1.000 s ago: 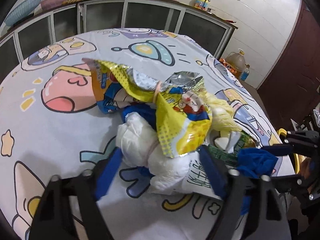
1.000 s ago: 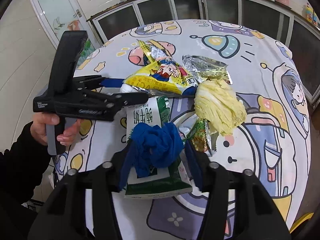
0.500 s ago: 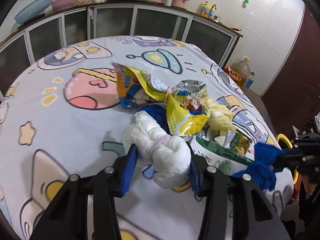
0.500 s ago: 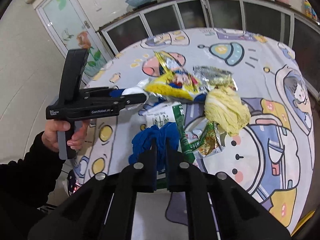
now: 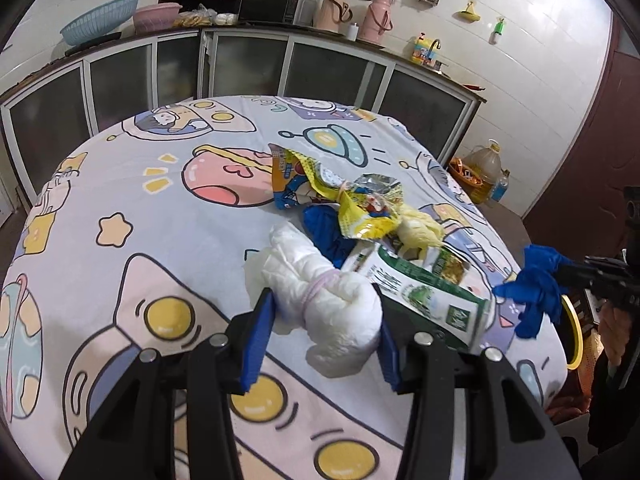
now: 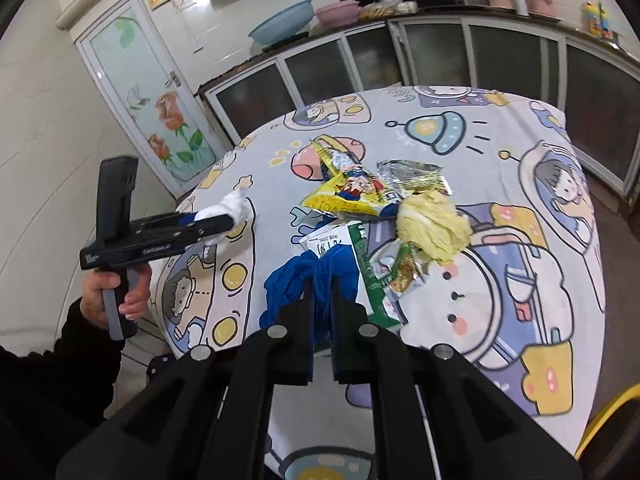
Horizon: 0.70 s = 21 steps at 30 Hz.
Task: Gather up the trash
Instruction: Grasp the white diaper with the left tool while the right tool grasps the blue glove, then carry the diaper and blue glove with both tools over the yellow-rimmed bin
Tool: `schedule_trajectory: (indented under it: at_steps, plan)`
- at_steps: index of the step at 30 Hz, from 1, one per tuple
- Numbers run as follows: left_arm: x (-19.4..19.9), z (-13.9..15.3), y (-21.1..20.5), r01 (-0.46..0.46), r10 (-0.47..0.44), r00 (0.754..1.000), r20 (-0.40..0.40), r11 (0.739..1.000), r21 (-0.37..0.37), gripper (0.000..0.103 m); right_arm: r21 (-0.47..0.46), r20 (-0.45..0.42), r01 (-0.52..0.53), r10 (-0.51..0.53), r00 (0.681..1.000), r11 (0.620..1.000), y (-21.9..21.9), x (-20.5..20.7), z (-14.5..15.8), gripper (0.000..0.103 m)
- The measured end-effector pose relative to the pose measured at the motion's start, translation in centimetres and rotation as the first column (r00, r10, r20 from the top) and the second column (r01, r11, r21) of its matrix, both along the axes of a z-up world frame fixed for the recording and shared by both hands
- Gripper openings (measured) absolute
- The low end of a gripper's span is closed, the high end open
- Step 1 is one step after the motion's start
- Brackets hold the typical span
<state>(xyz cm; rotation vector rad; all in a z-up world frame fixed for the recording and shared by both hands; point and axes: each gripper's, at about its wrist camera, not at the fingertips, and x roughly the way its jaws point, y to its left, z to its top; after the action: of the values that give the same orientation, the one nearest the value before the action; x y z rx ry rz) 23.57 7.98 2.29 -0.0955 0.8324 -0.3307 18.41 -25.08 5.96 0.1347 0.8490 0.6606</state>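
We see a round table under a pale grey cartoon-print cloth (image 5: 168,236) with astronauts, stars and flying saucers, in a white-tiled kitchen; glass-fronted cabinets (image 5: 256,68) run along the far wall, carrying a blue basin (image 5: 100,20), a pink basin (image 5: 156,16) and two pink thermos jugs (image 5: 374,16), and a glass door painted with roses (image 6: 156,100) stands at the left in the right wrist view. A heap of trash lies toward the table's right side: a yellow cartoon snack wrapper (image 5: 360,208), a crinkled silver foil packet (image 6: 408,172), pale yellow cabbage leaves (image 6: 432,224) and a green-and-white printed bag (image 5: 416,292) bearing Chinese characters we cannot read. The left gripper (image 5: 326,336) has its blue-padded jaws part-way open, pressed against both sides of a white rolled bundle tied with a pink rubber band (image 5: 328,292), at the near edge of the heap. The right gripper (image 6: 322,320) is almost closed, pinching a crumpled blue glove (image 6: 308,280) that hangs beside the table's right edge.
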Motion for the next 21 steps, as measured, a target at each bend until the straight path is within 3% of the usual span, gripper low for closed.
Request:
schedule_trajectory:
  at_steps: [10, 21]
  plan:
    - [-3.2, 1.1, -2.5, 0.052, -0.052, 0.998, 0.022, 0.999, -0.009, 0.044, 0.027, 0.005, 0.111, -0.111, 0.994, 0.993, -5.0, -3.2, 0.1, 0.007]
    - [-4.8, 1.5, -9.6, 0.191, -0.191, 0.981, 0.025, 0.982, 0.008, 0.044, 0.066, 0.013, 0.22, -0.221, 0.975, 0.973, -10.6, -6.6, -0.3, 0.007]
